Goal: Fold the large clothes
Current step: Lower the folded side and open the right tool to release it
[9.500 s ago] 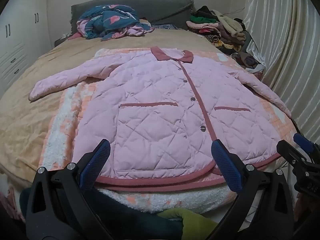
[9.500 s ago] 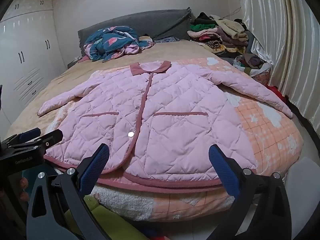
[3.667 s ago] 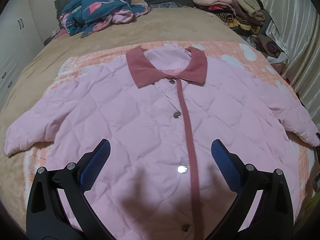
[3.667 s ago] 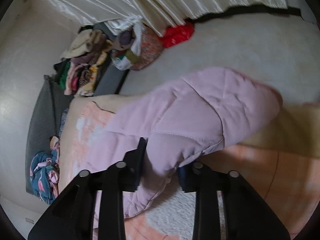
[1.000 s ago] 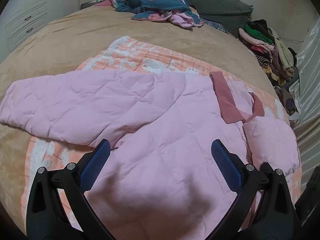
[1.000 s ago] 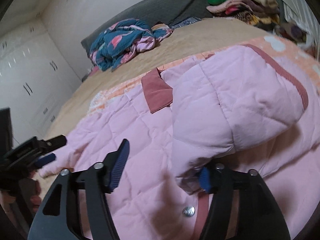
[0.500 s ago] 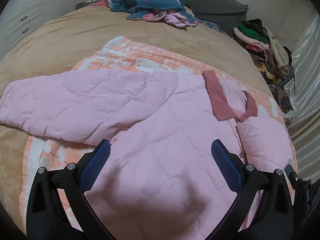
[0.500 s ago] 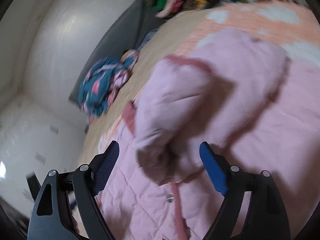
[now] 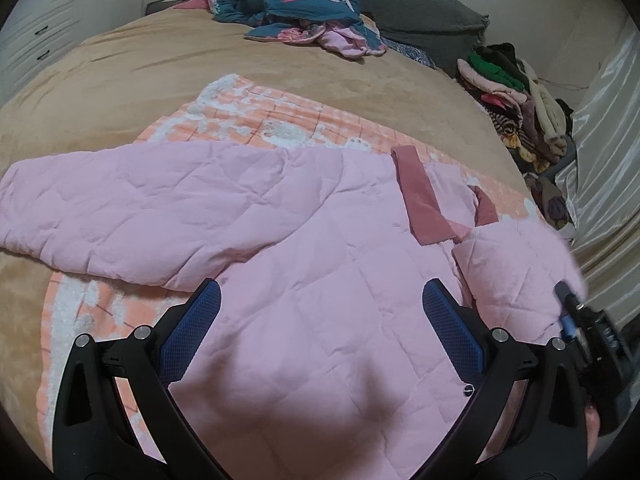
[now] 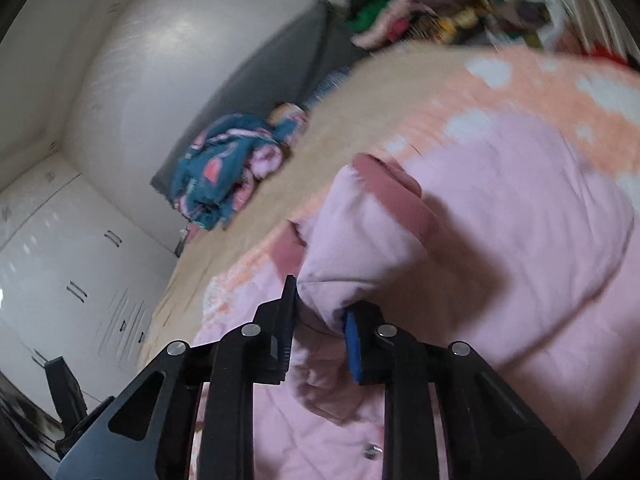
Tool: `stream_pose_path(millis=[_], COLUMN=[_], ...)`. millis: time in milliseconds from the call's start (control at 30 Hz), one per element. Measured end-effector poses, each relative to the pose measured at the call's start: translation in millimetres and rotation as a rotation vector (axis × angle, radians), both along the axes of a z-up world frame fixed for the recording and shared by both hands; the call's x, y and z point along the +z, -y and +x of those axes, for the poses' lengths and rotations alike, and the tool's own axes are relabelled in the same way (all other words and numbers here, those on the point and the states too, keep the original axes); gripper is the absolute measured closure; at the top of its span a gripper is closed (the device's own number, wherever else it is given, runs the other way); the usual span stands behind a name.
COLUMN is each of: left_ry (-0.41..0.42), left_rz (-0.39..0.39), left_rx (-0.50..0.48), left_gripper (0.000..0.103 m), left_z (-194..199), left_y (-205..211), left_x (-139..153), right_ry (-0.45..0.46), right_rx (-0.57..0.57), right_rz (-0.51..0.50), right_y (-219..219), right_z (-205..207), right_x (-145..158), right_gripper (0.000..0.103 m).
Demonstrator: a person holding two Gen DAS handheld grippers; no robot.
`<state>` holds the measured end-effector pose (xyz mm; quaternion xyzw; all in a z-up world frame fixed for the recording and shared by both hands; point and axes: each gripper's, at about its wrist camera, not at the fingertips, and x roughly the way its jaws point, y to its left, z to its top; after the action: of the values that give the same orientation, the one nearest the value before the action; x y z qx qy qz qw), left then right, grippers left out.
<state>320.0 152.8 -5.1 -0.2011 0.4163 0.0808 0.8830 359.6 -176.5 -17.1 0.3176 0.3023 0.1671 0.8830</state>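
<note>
A pink quilted jacket (image 9: 312, 264) with a dusty-rose collar (image 9: 420, 196) lies on the bed. Its left sleeve (image 9: 132, 208) stretches out to the left. Its right sleeve (image 9: 516, 272) is folded in over the body. My left gripper (image 9: 320, 320) is open and empty just above the jacket's chest. My right gripper (image 10: 320, 320) is shut on a bunched fold of the right sleeve (image 10: 360, 248), and it shows at the right edge of the left wrist view (image 9: 588, 332).
An orange and white blanket (image 9: 256, 108) lies under the jacket on the tan bedspread (image 9: 100, 80). A teal and pink garment heap (image 9: 288, 4) sits at the headboard. A pile of clothes (image 9: 516, 108) lies at the far right, by a curtain (image 9: 608, 152). White wardrobes (image 10: 60, 260) stand left.
My right gripper was open half a second ago and has now closed on the folded right sleeve. My left gripper stays open over the jacket, barely shifted.
</note>
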Motion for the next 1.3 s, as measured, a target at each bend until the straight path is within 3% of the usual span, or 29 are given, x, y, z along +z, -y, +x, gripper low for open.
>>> stream_pose_path(millis=[200,333,467,600,667,733,867,933,1067,1300], left_ry=[0.018,0.023,0.025,0.027,0.019,0.010,-0.002,0.003,-0.005,-0.037], left_rz=[-0.123,-0.168,-0.215,-0.246,-0.253,-0.254,-0.308,-0.301,-0.328,-0.324], left_rx=[0.015,0.035,0.071,0.096,0.094,0.083,0.046,0.035,-0.011,-0.042], left_gripper=[0.008,0.008,0.008,0.008,0.008,0.008,0.008,0.008,0.008,0.008], left_z=[-6,-8,-9,-10,-9,-7,-4,-3,1,8], left_y=[-23,-37,-56,-68,-69,-67,-60,-55,-42,-25], left_x=[6,7,4,1,-1,-4,-11,-12,-17,-30], right_ry=[0.232,0.328,0.291,0.186,0.149,0.142,0.168,0.191,0.185,0.158], right_rx=[0.046,0.116,0.193,0.264,0.321,0.362,0.424,0.425,0.391,0.252], right_rz=[-0.147,-0.237,-0.323,-0.341,-0.322,-0.305,-0.266,-0.243,-0.214,-0.323], right_y=[-49,-83,-112,-135,-144,-153,-158,-151,-120,-57], right_z=[-11,-14,-3,-3,-6,-11,-28,-32,-44,-53], right_x=[65,83,66,33,19,13,15,21,29,27], right_gripper=[0.089,0.089,0.089,0.084,0.075,0.057,0.040,0.030,0.030,0.024])
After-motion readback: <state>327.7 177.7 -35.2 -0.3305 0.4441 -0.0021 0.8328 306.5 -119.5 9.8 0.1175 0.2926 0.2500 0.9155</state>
